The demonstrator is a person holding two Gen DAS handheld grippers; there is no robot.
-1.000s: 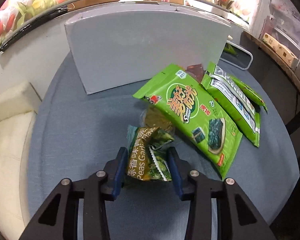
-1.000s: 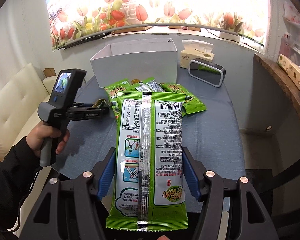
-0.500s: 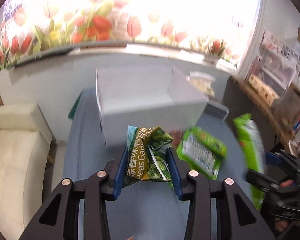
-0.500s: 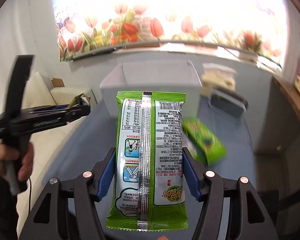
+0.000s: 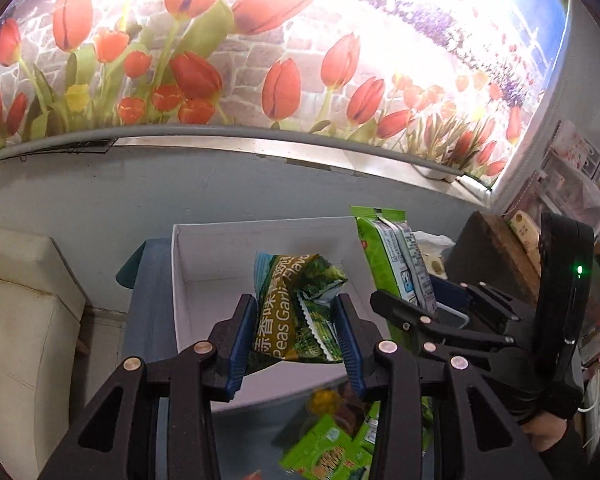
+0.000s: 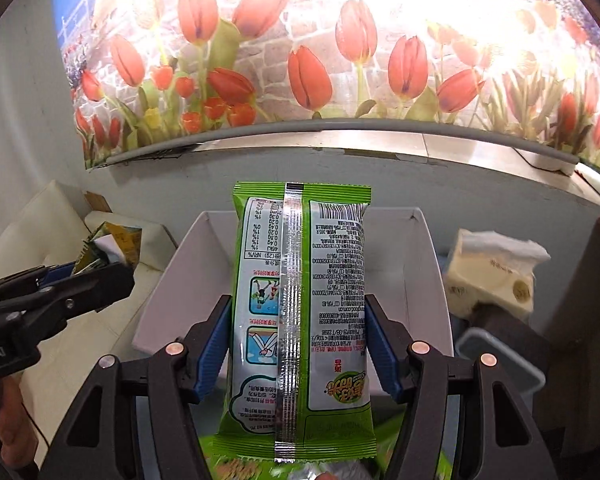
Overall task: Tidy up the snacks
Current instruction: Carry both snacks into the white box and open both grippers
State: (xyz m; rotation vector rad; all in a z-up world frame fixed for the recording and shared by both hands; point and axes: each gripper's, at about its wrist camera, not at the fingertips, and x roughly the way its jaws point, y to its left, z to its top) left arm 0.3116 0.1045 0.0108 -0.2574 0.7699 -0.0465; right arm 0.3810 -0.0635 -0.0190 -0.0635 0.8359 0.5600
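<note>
Red tulips on a brick-patterned wall mural (image 5: 220,60) fill the backdrop above a grey ledge, with a cream sofa (image 5: 24,320) off to one side. Below, a white rectangular cardboard box (image 5: 204,248) sits open on the grey-blue bench (image 5: 148,320). The left gripper (image 5: 296,332) hangs over the near part of the box, its blue-padded fingers (image 5: 240,332) pinching a crumpled dark green garlic-pea snack packet (image 5: 292,312), which is held upright in the air above the box opening. The right gripper (image 6: 296,344) is alongside, its blue-padded fingers (image 6: 212,344) pressed against both long edges of a bright green foil snack bag (image 6: 300,312); the bag is held lengthwise, silver back seam and printed nutrition panel facing the camera, its far end reaching over the box (image 6: 420,272). In the left wrist view the same bag (image 5: 392,256) appears at the box's right wall, held by the right gripper (image 5: 432,304). More bright green snack packets (image 5: 328,452) lie on the bench near the front of the box. A cream tissue pack (image 6: 496,276) and a grey rounded tray (image 6: 500,356) stand to the right of the box. In the right wrist view the left gripper (image 6: 96,276) enters from the left with the pea packet (image 6: 108,244) in its fingers.
</note>
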